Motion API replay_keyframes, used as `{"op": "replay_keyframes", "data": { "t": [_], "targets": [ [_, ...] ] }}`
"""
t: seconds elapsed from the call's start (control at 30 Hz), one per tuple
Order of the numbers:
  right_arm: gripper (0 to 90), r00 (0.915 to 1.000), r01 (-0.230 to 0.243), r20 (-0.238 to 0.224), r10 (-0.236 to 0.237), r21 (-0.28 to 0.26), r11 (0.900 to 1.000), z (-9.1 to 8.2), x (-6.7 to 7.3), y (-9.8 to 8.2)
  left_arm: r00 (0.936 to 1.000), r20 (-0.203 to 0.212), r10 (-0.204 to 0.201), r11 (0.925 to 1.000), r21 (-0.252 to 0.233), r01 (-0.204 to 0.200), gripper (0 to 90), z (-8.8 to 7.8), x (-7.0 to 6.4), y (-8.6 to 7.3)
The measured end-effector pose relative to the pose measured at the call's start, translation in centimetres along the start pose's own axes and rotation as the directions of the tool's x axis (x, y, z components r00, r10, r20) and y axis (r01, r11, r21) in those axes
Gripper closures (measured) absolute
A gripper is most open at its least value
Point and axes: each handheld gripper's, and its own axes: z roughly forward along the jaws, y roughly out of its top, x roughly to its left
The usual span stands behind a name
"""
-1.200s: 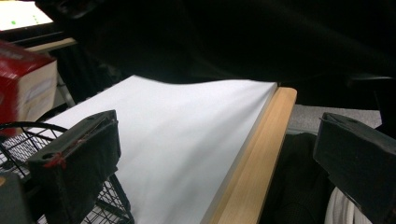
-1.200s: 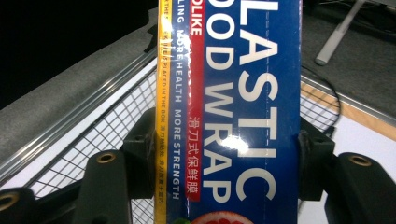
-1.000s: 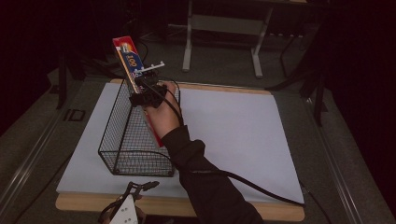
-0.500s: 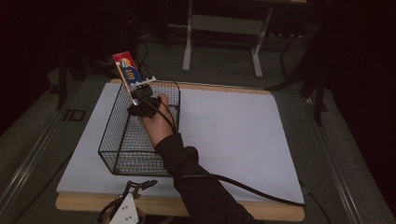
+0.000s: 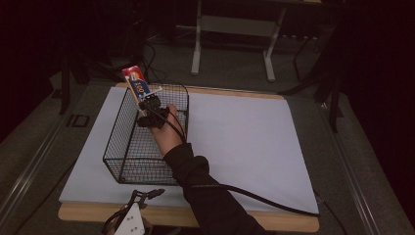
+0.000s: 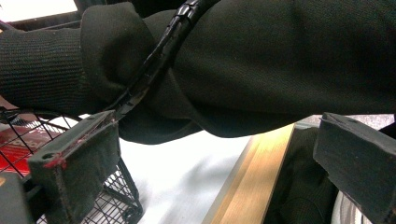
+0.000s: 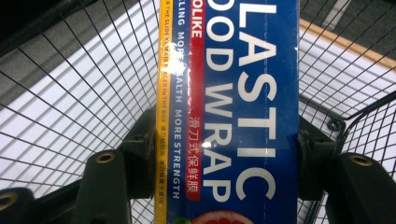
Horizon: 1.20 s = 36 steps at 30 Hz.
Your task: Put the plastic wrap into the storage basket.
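Nearest me, at the table's front edge, my left gripper (image 5: 147, 195) waits with its blocky black jaws apart, a dark knit sleeve (image 6: 261, 70) hiding what lies beyond them. Farther on, my right gripper (image 5: 149, 105) clamps a glossy cardboard plastic-wrap box (image 7: 229, 112), tilted over the far end of the black wire basket (image 5: 122, 147); the box's lower end is cut off.

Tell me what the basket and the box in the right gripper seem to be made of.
Basket: thin black wire, probably coated metal; its open grid lets the white sheet show through. Plastic wrap box: likely glossy printed cardboard; flat faces, sharp edges and glare streaks across the lettering, though the coating could be a film.
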Motion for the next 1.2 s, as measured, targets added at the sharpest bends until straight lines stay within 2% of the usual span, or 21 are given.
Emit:
{"op": "replay_keyframes", "data": {
  "t": [0.2, 0.33, 0.37, 0.5, 0.73, 0.83, 0.9, 1.17, 1.2],
  "targets": [
    [38.0, 0.9995, -0.025, -0.017, 0.026, 0.036, 0.999, 0.5, -0.6, -0.3, 1.0000, 0.001, 0.002, 1.0000, 0.003, -0.002, 1.1, 0.0, 0.0, 0.0],
    [36.8, 0.9999, 0.005, -0.012, -0.004, 0.100, 0.995, 1.5, -0.7, -0.8, 1.0000, 0.003, 0.004, 1.0000, 0.007, -0.004, 1.2, 0.1, 0.0, 0.0],
    [36.8, 0.9998, 0.002, -0.019, -0.001, 0.084, 0.996, 1.4, -0.9, -0.9, 1.0000, 0.003, 0.003, 1.0000, 0.006, -0.003, 1.2, 0.1, -0.1, 0.0],
    [35.6, 0.9996, 0.021, -0.022, -0.019, 0.089, 0.996, 1.2, -0.9, -0.7, 1.0000, 0.005, 0.005, 0.9999, 0.010, -0.005, 1.2, 0.2, -0.1, 0.0],
    [26.9, 0.9981, 0.031, -0.056, -0.028, 0.055, 0.998, -0.2, -1.1, -0.3, 1.0000, 0.006, 0.003, 0.9999, 0.012, -0.004, 1.2, 0.2, 0.0, -0.1],
    [16.2, 0.9937, 0.062, -0.096, -0.058, 0.037, 0.997, -1.2, -1.2, -0.3, 1.0000, 0.005, 0.005, 0.9999, 0.012, -0.005, 1.2, 0.2, -0.1, -0.1],
    [14.3, 0.9896, 0.070, -0.127, -0.066, 0.030, 0.997, -1.8, -1.5, -0.4, 1.0000, 0.005, 0.002, 0.9999, 0.016, -0.002, 1.2, 0.2, -0.1, -0.1],
    [14.5, 0.9846, 0.116, -0.130, -0.117, -0.011, 0.993, -3.6, -3.2, -0.8, 1.0000, 0.008, 0.000, 0.9998, 0.021, 0.000, 1.2, 0.4, 0.0, -0.2],
    [14.3, 0.9800, 0.127, -0.151, -0.130, -0.028, 0.991, -4.2, -3.8, -1.1, 1.0000, 0.008, -0.001, 0.9997, 0.023, 0.000, 1.2, 0.4, 0.0, -0.2]
  ]
}}
